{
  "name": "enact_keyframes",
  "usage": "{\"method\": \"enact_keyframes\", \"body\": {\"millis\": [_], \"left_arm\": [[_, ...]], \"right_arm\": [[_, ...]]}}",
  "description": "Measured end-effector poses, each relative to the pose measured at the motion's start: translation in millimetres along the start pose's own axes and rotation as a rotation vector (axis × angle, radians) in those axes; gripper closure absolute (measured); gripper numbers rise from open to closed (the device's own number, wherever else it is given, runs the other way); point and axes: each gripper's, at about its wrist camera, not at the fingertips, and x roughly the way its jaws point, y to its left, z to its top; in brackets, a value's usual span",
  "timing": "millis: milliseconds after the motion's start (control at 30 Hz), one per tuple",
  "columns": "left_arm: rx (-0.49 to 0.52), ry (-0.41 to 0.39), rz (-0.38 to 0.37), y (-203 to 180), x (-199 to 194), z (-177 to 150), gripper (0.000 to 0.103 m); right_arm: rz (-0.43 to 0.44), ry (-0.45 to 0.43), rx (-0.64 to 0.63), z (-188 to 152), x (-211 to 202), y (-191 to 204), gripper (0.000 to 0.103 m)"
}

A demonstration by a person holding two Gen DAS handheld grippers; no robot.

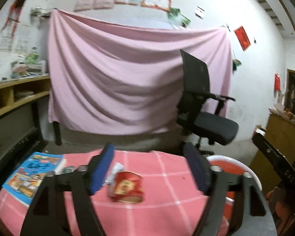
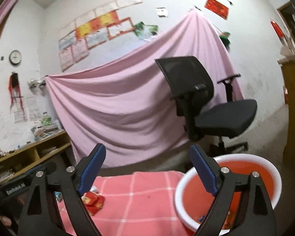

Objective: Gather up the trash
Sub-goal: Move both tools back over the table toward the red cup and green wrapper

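Both claws stand wide and empty above the pink-checked desk [image 1: 157, 206]. A crumpled red wrapper [image 1: 126, 186] lies on the cloth below the left claw [image 1: 149, 170]; the right claw [image 2: 147, 170] hovers beside the red basin [image 2: 269, 169]. Next, probably, lowering the left claw around the wrapper.

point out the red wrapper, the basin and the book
red wrapper [image 1: 127, 186]: left wrist view, its printed front
basin [image 2: 186, 179]: right wrist view, its white rim on the left
book [image 1: 32, 174]: left wrist view, its blue cover
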Motion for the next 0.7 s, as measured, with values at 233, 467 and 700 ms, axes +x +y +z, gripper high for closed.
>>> {"method": "enact_keyframes", "body": {"millis": [233,467,700], "left_arm": [[-0.016,-0.149,0.116,48,-35,-13,0.002],[-0.040,-0.160,0.188,81,-33,-33,0.002],[-0.068,-0.105,0.265,110,-18,-52,0.002]], "right_arm": [[0.052,-0.073,-0.075,-5,-6,31,0.000],[0.106,-0.049,-0.172,-18,8,64,0.000],[0.142,0.081,-0.242,-38,39,94,0.000]]}}
